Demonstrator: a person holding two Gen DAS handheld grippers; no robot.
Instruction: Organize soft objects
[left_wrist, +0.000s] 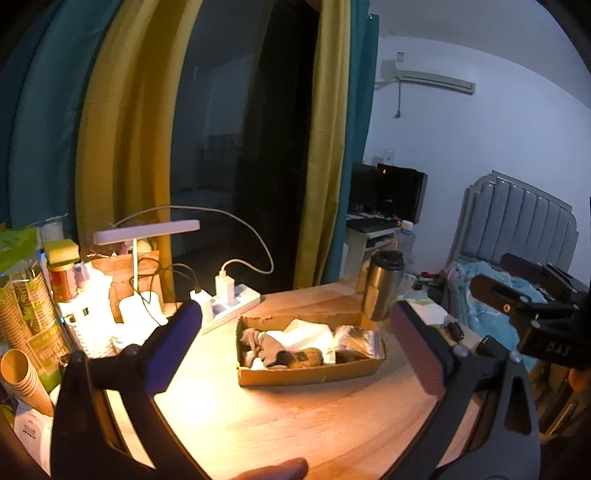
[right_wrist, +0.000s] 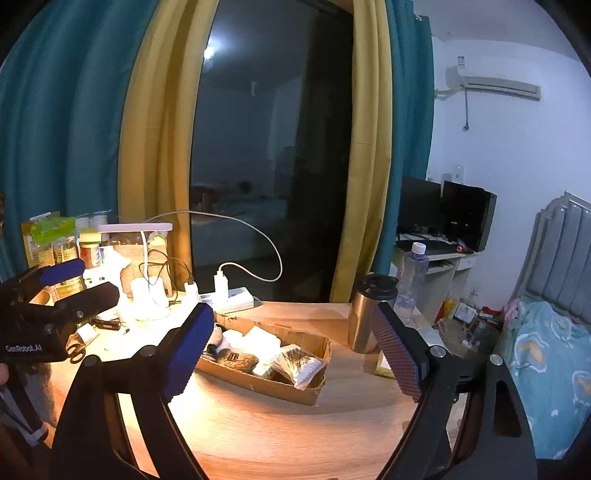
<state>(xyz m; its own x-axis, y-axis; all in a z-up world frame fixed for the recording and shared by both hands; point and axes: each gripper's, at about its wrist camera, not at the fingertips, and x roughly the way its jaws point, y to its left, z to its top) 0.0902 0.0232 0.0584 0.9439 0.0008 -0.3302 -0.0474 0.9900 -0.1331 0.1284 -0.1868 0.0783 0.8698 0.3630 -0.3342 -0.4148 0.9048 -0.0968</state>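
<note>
A shallow cardboard tray (left_wrist: 306, 374) lies on the round wooden table (left_wrist: 280, 417). In it are a grey sock (left_wrist: 266, 343), a white cloth (left_wrist: 310, 332), a brown plush piece (left_wrist: 306, 358) and a clear plastic packet (left_wrist: 356, 339). My left gripper (left_wrist: 295, 310) hovers on the near side of the tray, jaws wide open and empty. The right wrist view shows the same tray (right_wrist: 258, 384) with the white cloth (right_wrist: 258, 341) and the packet (right_wrist: 295, 363). My right gripper (right_wrist: 291, 312) also stands open above the table, holding nothing. The left gripper (right_wrist: 81, 282) shows at that view's left edge.
A steel tumbler (left_wrist: 382, 284) stands just behind the tray's right end. A power strip (left_wrist: 232, 302) with chargers, a lit desk lamp (left_wrist: 146, 230), paper cups (left_wrist: 22, 306) and jars crowd the table's left. Scissors (right_wrist: 75, 350) lie at the left. A bed (right_wrist: 546, 350) is on the right.
</note>
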